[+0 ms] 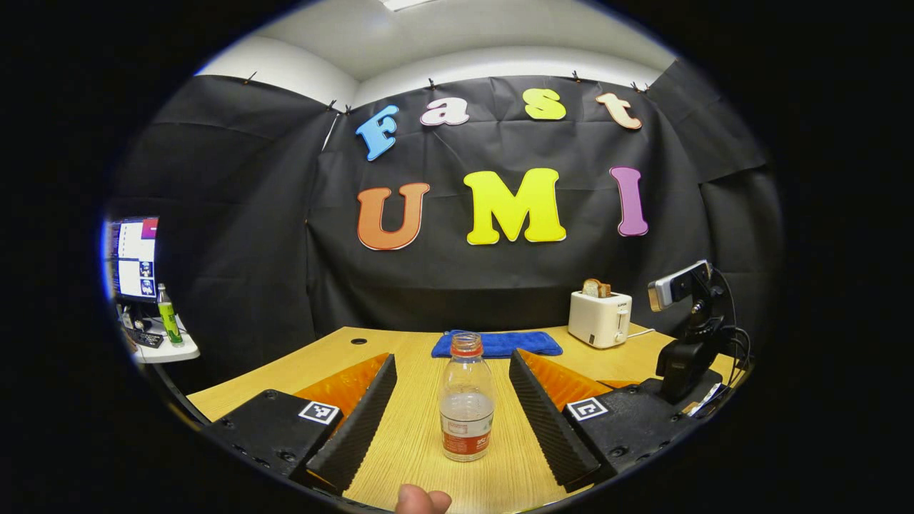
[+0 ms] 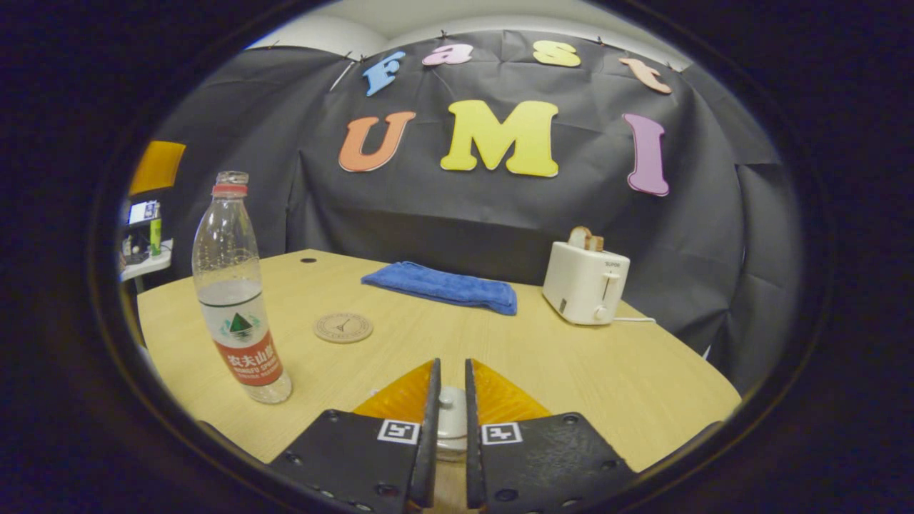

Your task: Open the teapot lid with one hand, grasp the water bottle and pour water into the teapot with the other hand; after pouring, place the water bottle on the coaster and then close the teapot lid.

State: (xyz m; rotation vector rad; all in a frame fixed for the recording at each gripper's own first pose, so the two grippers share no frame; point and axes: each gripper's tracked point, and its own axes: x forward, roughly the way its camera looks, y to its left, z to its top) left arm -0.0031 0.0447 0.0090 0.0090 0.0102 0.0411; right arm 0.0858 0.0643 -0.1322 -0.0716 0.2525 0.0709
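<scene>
A clear water bottle (image 1: 465, 400) with a red label, partly filled, stands upright on the wooden table (image 1: 414, 442). My left gripper (image 1: 451, 357) is open, and the bottle stands between its two fingers without touching either. In the right gripper view the same bottle (image 2: 239, 300) stands at the left. A round coaster (image 2: 343, 327) lies on the table to its right. My right gripper (image 2: 451, 371) is shut on the white knob of the teapot lid (image 2: 451, 417), which shows in the narrow gap between its fingers. The teapot's body is hidden beneath the gripper.
A folded blue towel (image 2: 443, 285) lies at the back of the table, with a white toaster (image 2: 585, 282) holding bread to its right. A camera on a black stand (image 1: 685, 314) is at the right table edge. A fingertip (image 1: 421, 500) shows at the bottom.
</scene>
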